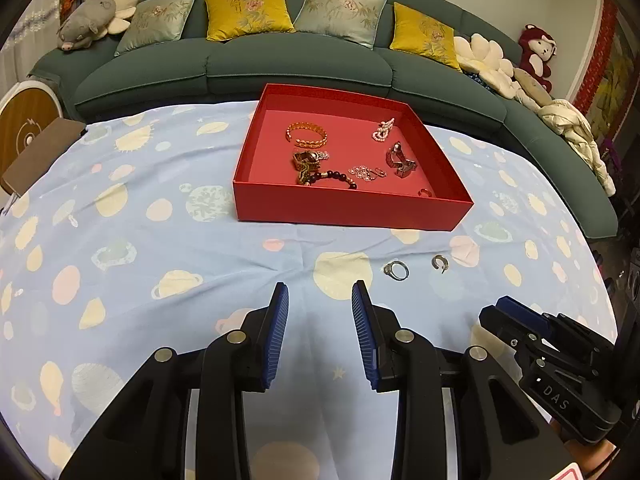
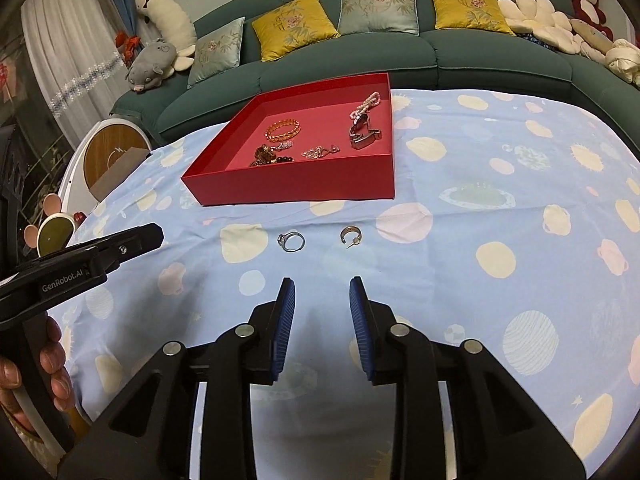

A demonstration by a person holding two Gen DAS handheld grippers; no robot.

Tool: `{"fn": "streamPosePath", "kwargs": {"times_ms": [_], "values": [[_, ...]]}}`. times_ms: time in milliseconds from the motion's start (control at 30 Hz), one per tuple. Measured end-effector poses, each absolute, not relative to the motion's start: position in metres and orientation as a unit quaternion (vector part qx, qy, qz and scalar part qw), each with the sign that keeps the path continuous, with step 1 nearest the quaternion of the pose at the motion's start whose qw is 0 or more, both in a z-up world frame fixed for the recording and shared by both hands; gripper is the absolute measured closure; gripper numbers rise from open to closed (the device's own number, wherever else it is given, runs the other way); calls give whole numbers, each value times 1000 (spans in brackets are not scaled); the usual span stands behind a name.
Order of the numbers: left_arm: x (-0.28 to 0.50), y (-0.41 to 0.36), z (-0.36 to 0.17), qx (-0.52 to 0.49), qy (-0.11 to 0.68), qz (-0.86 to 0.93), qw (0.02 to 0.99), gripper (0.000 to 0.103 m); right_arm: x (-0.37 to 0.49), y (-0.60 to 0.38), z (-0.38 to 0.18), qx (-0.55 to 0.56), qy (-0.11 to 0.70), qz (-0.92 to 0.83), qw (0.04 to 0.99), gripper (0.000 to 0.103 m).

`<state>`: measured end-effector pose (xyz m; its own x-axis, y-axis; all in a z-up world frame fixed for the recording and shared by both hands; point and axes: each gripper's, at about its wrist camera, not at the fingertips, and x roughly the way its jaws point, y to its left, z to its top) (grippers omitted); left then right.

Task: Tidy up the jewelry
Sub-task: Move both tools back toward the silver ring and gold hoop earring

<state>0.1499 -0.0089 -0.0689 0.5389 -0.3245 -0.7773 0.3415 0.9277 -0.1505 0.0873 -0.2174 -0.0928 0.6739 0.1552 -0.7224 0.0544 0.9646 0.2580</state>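
Spotted cloth (image 2: 460,264) holds a red box (image 2: 296,188) already carrying most jewelry, while a ring (image 2: 291,241) and earring (image 2: 351,237) lie outside before it, both grippers (image 1: 320,328) (image 2: 322,320) spread, empty.

Worktop under blue planet-print cloth (image 1: 160,184): open cloth between both grippers and red shallow cardboard tray (image 1: 352,210). Only small silver ring (image 2: 291,241) and gold hoop earring (image 2: 351,237) lie on that strip, apart from each other, just before tray's near wall. Near wall blocks low straight entry; tray open from above. Right half of tray floor sparse, left-centre crowded with jewelry. Left gripper (image 2: 160,236) juts in at right gripper's left side; cloth to right unobstructed.
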Motion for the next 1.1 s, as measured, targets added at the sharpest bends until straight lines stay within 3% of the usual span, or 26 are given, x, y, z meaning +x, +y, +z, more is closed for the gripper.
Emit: {"fn": "streamPosePath", "kwargs": {"times_ms": [367, 467, 633, 733, 1100], "values": [[151, 6, -100, 7, 472, -169, 865, 72, 91, -222, -109, 136, 418, 23, 898, 75], [155, 1, -101, 3, 474, -176, 863, 72, 99, -221, -109, 129, 418, 21, 899, 69], [159, -12, -102, 0, 474, -186, 861, 72, 123, -227, -112, 128, 419, 16, 899, 68], [159, -17, -103, 3, 472, -187, 861, 65, 138, -229, -118, 124, 422, 15, 898, 68], [167, -33, -112, 7, 479, -190, 857, 63, 158, -221, -131, 100, 424, 20, 900, 70]]}}
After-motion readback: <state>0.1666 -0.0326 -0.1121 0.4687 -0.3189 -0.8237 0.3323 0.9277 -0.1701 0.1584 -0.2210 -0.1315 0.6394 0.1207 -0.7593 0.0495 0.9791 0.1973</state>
